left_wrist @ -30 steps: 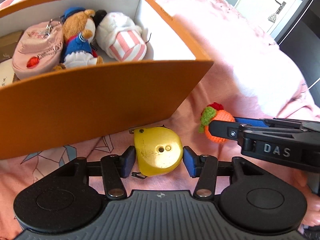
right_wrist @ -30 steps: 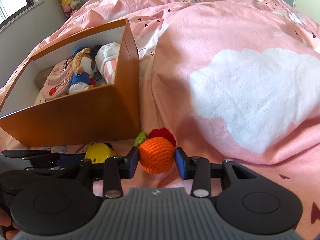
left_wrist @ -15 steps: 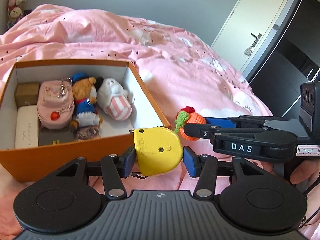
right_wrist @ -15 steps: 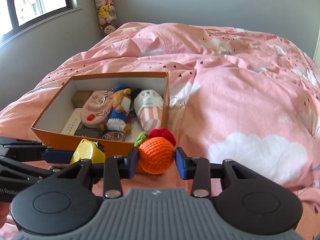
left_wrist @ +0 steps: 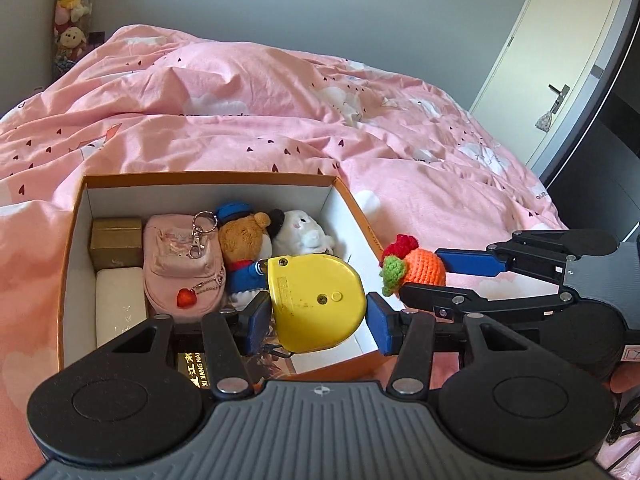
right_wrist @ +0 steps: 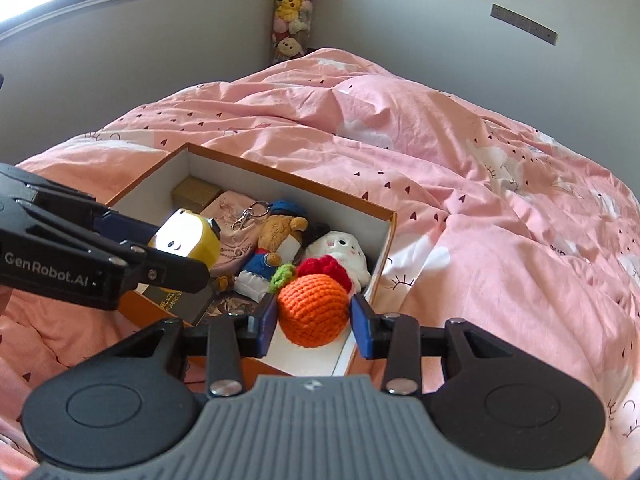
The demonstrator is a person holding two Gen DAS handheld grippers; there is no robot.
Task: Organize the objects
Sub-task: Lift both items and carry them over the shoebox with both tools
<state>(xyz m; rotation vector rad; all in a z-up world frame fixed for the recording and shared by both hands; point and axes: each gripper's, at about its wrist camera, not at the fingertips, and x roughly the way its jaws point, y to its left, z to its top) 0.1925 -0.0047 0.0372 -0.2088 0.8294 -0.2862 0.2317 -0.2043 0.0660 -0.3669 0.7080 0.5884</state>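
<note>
My left gripper [left_wrist: 316, 318] is shut on a yellow tape measure [left_wrist: 316, 304], held in the air over the near part of the orange box [left_wrist: 356, 208]. My right gripper [right_wrist: 314, 320] is shut on an orange crocheted fruit [right_wrist: 314, 310] with a red and green top, above the box's near right corner. In the left wrist view the right gripper [left_wrist: 424, 276] comes in from the right with the crocheted fruit [left_wrist: 424, 268] just past the box's right wall. In the right wrist view the left gripper [right_wrist: 188, 254] reaches in from the left with the tape measure [right_wrist: 186, 238].
The orange box [right_wrist: 384, 256] lies on a pink duvet [left_wrist: 280, 120] and holds a pink pouch [left_wrist: 182, 268], a bear plush [left_wrist: 244, 240], a white plush [left_wrist: 304, 232], a gold box [left_wrist: 116, 242] and a white case [left_wrist: 120, 308]. A door [left_wrist: 560, 52] stands at the far right.
Both grippers have risen from the duvet beside the box with their objects and now hang above the box, so its inside shows. The right gripper has rolled.
</note>
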